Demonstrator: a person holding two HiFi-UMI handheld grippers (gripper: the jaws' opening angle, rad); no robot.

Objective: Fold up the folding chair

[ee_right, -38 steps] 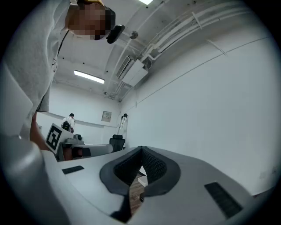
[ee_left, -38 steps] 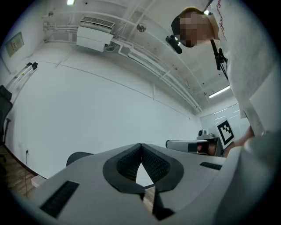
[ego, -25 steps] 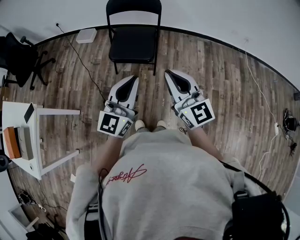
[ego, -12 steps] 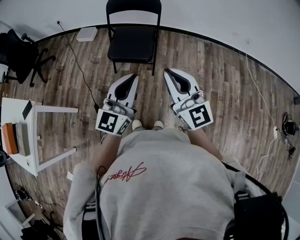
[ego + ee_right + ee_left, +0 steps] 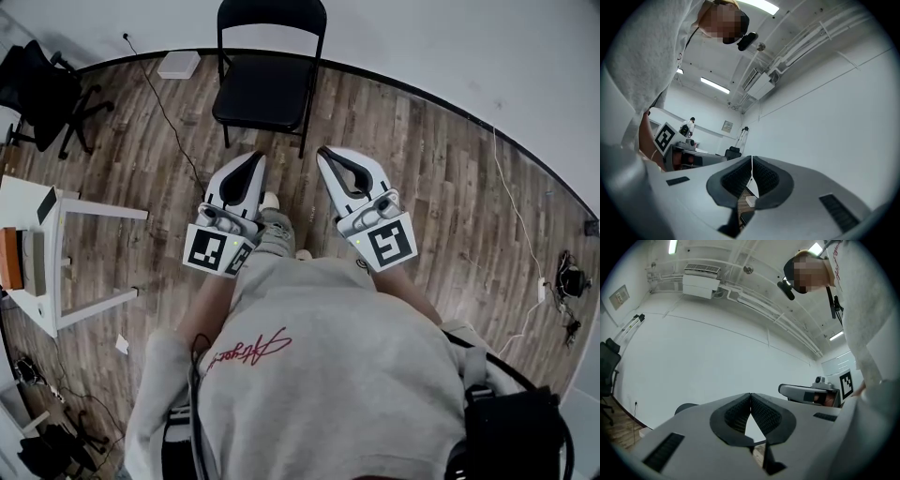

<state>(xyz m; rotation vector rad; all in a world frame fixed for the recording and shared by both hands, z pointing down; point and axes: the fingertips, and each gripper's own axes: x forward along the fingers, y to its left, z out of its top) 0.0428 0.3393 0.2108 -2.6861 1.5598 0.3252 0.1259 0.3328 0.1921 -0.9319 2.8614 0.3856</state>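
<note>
Risks first.
- The black metal folding chair (image 5: 267, 84) stands fully open, seat down, ahead of both claws and well apart from them, its back close to the white wall (image 5: 422, 37). No contact yet, and we judge the task has not started.
- Both claws are closed. Arriving like this, they could only shove the chair, which would likely skid on the brown wood-plank floor (image 5: 422, 169) or knock into the wall. They must open before reaching the seat edge or backrest.
- Lifting the seat with one claw while nothing steadies the backrest could tip the frame or swing it round. A grip near the hinge might get pinched as the seat closes.
- A thin black cable (image 5: 164, 108) lies on the floor ahead and to the left of the left claw. A pale shoe (image 5: 270, 200) is forward between the claws, so we take it the person is stepping in. Drifting left could catch a foot on the cable.

Claws.
- Left claw (image 5: 255, 157): in the left gripper view the ribbed pads meet at the tips (image 5: 750, 399), and nothing is between them. It touches nothing.
- Right claw (image 5: 324, 152): in the right gripper view the pads are closed along a thin seam (image 5: 752, 165). It is empty and clear of everything.
- Both are held side by side and aimed toward the chair.
</note>
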